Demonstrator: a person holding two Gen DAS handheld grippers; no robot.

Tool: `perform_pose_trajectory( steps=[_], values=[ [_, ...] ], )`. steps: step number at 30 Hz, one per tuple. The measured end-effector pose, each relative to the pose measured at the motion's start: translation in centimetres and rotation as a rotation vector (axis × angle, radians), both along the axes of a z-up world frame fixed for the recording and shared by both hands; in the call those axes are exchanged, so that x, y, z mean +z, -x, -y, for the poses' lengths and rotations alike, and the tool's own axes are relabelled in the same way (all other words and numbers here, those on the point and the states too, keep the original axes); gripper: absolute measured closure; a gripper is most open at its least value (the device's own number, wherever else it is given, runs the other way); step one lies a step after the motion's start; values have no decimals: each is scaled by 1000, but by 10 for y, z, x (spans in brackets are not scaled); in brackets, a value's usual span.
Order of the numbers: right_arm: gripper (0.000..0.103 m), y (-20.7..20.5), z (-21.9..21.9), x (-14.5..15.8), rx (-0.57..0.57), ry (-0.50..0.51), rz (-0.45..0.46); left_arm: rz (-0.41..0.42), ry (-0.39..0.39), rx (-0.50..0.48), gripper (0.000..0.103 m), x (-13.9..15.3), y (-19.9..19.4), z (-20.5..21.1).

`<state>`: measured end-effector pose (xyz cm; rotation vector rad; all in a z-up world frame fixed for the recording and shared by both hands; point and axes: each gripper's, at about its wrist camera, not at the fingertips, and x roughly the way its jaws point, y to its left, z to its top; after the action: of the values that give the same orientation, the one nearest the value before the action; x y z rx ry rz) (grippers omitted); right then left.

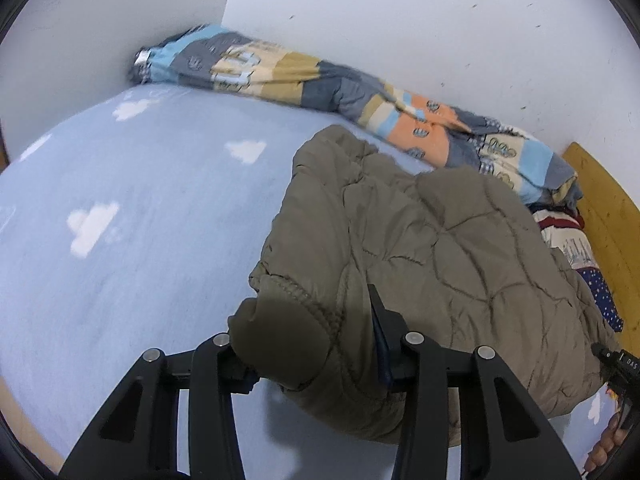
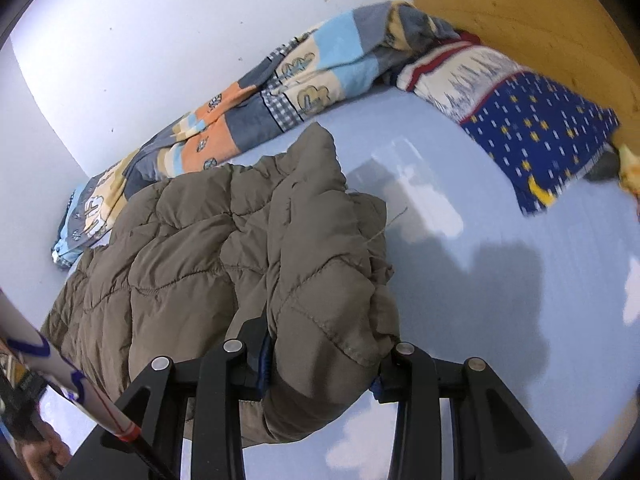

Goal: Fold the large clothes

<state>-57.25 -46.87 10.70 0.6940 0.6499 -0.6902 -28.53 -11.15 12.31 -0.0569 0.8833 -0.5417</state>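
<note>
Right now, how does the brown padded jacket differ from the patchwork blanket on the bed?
The jacket is one plain olive-brown, quilted and puffy; the blanket is a patchwork of blue, orange and cream. The jacket is gripped at its near edge by both grippers; the blanket lies untouched, bunched along the wall. Both rest on the blue sheet.

At the right edge of the left wrist view, white letters "DAS" show on a black device (image 1: 624,364); nothing else is legible.

Olive quilted jacket (image 1: 440,264), pale blue cloud-print sheet (image 1: 140,200), multicoloured patchwork blanket (image 1: 320,84).
</note>
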Motion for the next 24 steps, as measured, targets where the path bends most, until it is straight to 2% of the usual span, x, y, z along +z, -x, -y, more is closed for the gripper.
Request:
perform_pose_trajectory(
  steps=[3,4,6,8,10,12,15,16,17,19,22,24],
  values=[
    [61,14,4,-23,-23,-90,-16,-96,-14,49,49,-21,-8,-8],
    [57,16,7,-30,-28,-121,-22,-137,-15,71,43,-28,-12,-11],
    [49,24,20,-53,-66,-249,-36,-213,4,138,38,-39,-18,-25],
    [31,46,36,-75,-149,-425,19,-264,56,188,36,-43,-24,-40],
    [25,70,43,-88,-219,-539,103,-253,74,239,36,-39,-24,-51],
    [24,93,46,-95,-280,-605,165,-171,39,338,36,-25,-23,-63],
    [24,113,45,-85,-375,-540,152,-108,124,410,36,-10,-19,-78],
    [24,121,45,-80,-409,-523,163,-73,120,402,36,-5,-16,-74],
    [24,132,45,-71,-467,-476,166,-36,107,373,36,0,-13,-65],
    [23,135,49,-51,-487,-370,158,22,76,274,36,7,-4,-38],
    [23,100,42,-15,-314,-192,167,112,35,78,36,15,20,11],
    [24,55,18,5,-144,-44,132,180,-4,-92,36,15,43,58]
  ],
)
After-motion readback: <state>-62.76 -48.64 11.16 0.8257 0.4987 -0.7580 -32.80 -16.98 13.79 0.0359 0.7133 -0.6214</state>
